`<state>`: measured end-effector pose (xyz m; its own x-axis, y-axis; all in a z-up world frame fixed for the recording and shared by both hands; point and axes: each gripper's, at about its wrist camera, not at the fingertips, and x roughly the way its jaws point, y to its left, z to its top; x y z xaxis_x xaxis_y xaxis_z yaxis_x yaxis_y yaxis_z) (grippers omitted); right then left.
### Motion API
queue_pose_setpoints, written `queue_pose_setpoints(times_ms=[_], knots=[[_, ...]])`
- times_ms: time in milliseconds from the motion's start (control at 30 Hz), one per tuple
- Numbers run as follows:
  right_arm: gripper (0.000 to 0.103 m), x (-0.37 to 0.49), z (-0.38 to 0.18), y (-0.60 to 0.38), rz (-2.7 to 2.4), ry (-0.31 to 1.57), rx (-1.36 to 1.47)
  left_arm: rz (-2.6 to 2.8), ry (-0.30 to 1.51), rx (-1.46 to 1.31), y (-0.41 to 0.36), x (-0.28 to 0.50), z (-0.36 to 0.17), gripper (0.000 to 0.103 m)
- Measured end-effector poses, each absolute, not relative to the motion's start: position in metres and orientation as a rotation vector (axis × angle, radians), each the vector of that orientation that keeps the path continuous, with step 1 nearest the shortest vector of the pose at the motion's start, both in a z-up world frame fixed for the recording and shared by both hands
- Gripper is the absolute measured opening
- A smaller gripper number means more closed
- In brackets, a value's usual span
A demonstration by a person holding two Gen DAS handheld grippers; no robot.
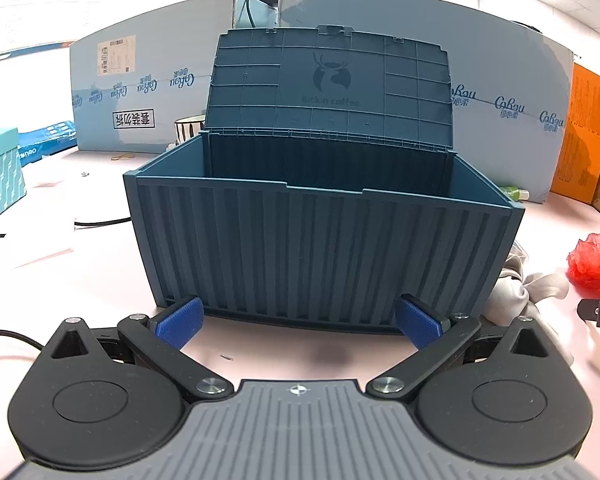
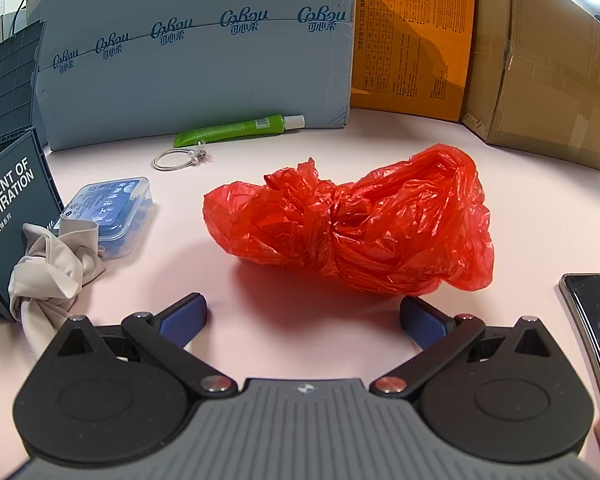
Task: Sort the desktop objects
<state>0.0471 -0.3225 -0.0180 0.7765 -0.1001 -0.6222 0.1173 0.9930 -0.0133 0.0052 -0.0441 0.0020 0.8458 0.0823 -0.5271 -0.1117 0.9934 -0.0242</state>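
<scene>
Facing the open blue storage box [image 1: 324,248], your left gripper [image 1: 300,320] hangs with jaws spread wide and empty — lid raised, box resting on the pink desk [image 1: 80,280]. Your right gripper [image 2: 304,318], likewise agape, sits just short of the crumpled red plastic bag [image 2: 352,220]; beige cloth [image 2: 52,272] lies beside the box.
</scene>
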Motion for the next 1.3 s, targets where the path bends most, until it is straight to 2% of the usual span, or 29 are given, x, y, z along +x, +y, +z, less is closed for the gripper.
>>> queue_pose_setpoints(times_ms=[1300], knots=[[0.103,0.0485,-0.0207,-0.322,-0.121,0.67,0.03,0.114,0.628,-0.041,-0.0466,0.0101,-0.0042,0.103]])
